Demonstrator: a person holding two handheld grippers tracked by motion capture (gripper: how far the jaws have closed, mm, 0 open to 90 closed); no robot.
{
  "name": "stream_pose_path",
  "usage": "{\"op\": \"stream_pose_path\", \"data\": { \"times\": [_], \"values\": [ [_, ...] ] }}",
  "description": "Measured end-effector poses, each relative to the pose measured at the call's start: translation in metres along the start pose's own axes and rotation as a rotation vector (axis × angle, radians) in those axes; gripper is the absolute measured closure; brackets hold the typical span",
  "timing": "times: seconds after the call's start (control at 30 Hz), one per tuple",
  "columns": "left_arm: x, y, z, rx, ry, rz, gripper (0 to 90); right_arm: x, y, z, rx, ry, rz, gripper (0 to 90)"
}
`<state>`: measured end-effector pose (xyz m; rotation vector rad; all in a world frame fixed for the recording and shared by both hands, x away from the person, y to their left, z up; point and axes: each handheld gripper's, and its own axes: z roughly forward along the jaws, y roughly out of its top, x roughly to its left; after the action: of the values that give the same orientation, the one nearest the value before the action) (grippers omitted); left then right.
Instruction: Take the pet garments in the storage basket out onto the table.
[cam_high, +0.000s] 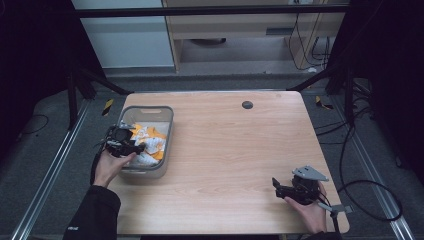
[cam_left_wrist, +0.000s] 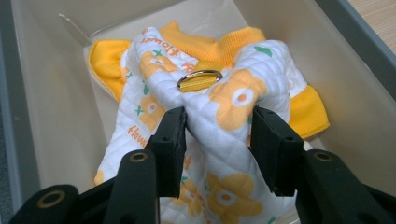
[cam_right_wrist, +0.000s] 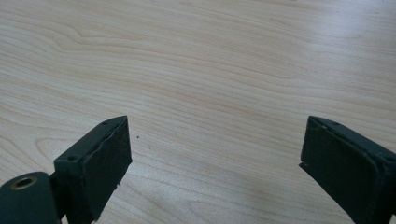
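Note:
A white quilted pet garment (cam_high: 150, 142) with orange flowers and yellow ribbed trim lies crumpled in a grey bin (cam_high: 168, 131) at the table's left edge. In the left gripper view a raised fold of the garment (cam_left_wrist: 219, 93), just below its metal D-ring (cam_left_wrist: 200, 78), bulges between the two black jaws. My left gripper (cam_left_wrist: 219, 119) is shut on that fold, both pads pressing the fabric. In the high view my left gripper (cam_high: 137, 148) reaches into the bin from its left side. My right gripper (cam_high: 276, 184) rests near the table's front right corner. Its jaws (cam_right_wrist: 215, 140) stand wide open over bare wood.
The wooden table (cam_high: 225, 145) has a round black grommet (cam_high: 247, 104) near its far edge. The bin's pale inner walls (cam_left_wrist: 46, 93) close in around the garment. A black cable (cam_high: 372, 202) loops on the floor to the right of the table.

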<state>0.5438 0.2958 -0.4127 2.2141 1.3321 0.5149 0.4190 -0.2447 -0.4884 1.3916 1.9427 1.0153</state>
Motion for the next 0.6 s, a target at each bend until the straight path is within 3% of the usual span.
{"op": "stream_pose_path", "data": {
  "times": [0.33,0.6],
  "values": [
    [0.003,0.001,0.011,0.05,-0.036,-0.022,61.2,0.0,0.0,0.001,0.003,0.001,-0.004,8.6],
    [0.004,0.003,0.014,0.091,-0.039,-0.025,74.2,0.0,0.0,0.0,0.002,0.004,-0.006,8.6]
  ]
}}
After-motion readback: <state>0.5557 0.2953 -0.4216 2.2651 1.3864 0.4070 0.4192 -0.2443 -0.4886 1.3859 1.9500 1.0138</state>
